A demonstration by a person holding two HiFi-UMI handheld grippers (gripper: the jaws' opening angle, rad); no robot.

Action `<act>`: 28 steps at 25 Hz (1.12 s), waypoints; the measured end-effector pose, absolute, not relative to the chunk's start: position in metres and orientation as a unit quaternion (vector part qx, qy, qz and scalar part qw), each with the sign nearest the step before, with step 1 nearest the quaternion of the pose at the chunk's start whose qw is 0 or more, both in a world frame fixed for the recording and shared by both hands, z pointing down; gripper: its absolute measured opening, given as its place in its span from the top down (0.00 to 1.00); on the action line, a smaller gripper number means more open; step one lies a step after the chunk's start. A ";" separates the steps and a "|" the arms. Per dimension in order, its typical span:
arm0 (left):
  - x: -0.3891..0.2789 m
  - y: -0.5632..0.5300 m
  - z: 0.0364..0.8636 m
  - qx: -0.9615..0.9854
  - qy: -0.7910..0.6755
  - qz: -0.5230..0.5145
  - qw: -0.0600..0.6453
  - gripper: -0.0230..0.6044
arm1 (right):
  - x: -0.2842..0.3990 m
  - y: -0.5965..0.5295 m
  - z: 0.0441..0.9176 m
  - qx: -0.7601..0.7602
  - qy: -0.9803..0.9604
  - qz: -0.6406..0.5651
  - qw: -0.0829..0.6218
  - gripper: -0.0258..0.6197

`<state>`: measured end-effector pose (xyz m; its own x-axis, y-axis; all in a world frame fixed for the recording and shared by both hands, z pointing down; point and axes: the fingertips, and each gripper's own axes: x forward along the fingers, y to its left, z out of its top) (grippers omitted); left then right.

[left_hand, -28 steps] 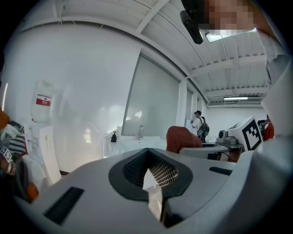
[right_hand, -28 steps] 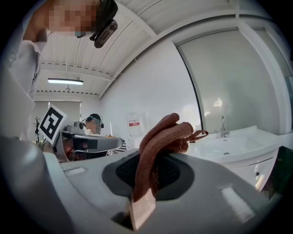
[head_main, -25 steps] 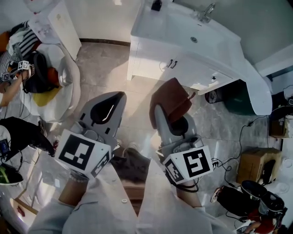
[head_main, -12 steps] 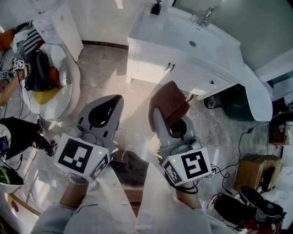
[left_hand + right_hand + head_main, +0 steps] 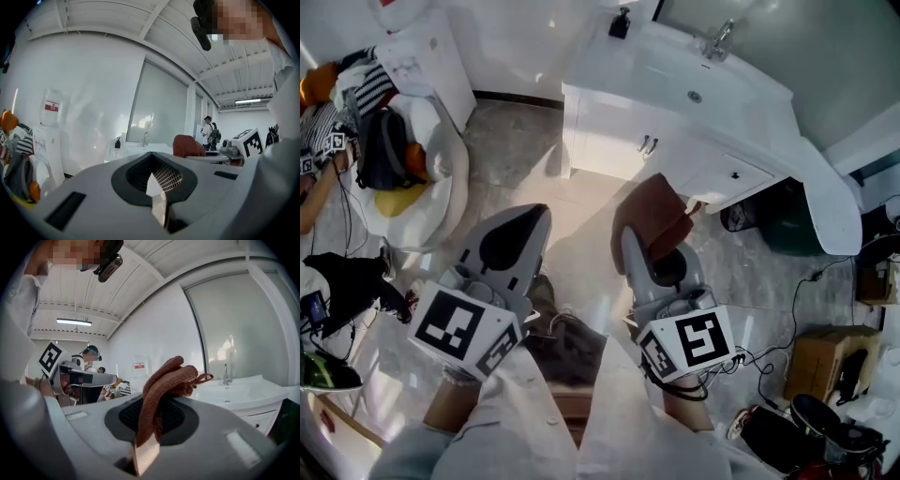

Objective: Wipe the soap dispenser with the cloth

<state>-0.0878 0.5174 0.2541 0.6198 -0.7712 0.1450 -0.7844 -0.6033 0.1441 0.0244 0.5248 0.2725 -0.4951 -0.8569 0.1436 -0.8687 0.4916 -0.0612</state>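
Observation:
A small black soap dispenser (image 5: 622, 21) stands on the far left corner of the white sink counter (image 5: 750, 89), near the chrome faucet (image 5: 718, 37). It also shows, tiny and far off, as the soap dispenser (image 5: 117, 143) in the left gripper view. My right gripper (image 5: 649, 246) is shut on a folded brown cloth (image 5: 652, 214), which sticks up from the jaws as the cloth (image 5: 165, 380) in the right gripper view. My left gripper (image 5: 536, 217) is shut with nothing in it. Both grippers hang over the floor, well short of the vanity.
The white vanity cabinet (image 5: 609, 131) stands on a tiled floor. Bags and clothes lie piled on a white seat (image 5: 441, 169) at the left. A dark green bin (image 5: 792, 211) sits right of the vanity, with a cardboard box (image 5: 820, 342) and cables further right.
The vanity has slid slightly lower and nearer in the head view. Both grippers keep the same pose, and the cloth stays held in the right one.

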 end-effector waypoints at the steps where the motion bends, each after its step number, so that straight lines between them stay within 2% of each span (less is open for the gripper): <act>1: -0.086 0.514 0.253 0.895 -0.433 0.032 0.099 0.96 | 0.027 0.523 0.273 0.503 -0.861 0.063 0.048 0.87; 12: -0.070 0.468 0.260 0.903 -0.420 0.047 0.083 0.96 | 0.044 0.489 0.281 0.524 -0.847 0.073 0.054 0.87; 28: -0.066 0.348 0.253 0.918 -0.387 0.058 0.064 0.96 | 0.033 0.376 0.269 0.540 -0.836 0.074 0.059 0.87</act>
<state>-0.0663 0.3484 0.2534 0.6934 -0.7035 0.1559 -0.7184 -0.6918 0.0732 0.0328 0.3758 0.2689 -0.4104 -0.8943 0.1782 -0.9117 0.4063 -0.0606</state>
